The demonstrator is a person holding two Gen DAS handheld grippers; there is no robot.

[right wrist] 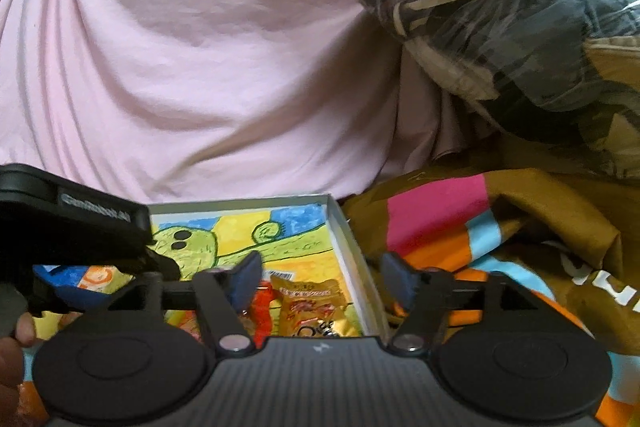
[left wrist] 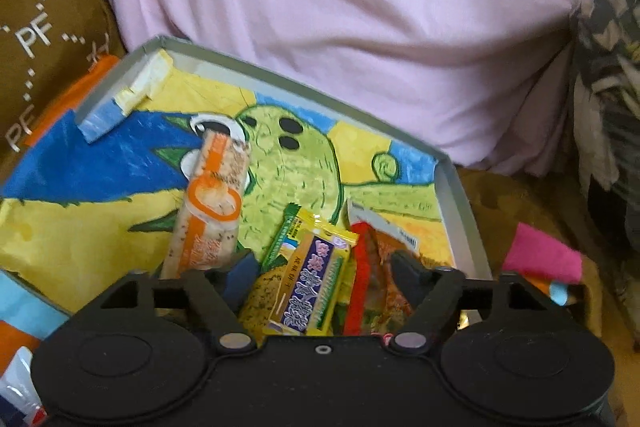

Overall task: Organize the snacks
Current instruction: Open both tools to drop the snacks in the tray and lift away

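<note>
I am judging the job well along: several snacks (left wrist: 308,267) are lying in the box (left wrist: 460,195) just ahead of my left hand-held gripper (left wrist: 320,271), both it and the right hand-held gripper (right wrist: 320,279) gaping empty.

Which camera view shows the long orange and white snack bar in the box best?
The left wrist view: the orange and white snack bar lies almost whole on the box's drawing. In the right wrist view only a small orange piece shows beside the left gripper's body.

Brown patterned blanket (right wrist: 560,227), shallow box (left wrist: 460,211)
</note>
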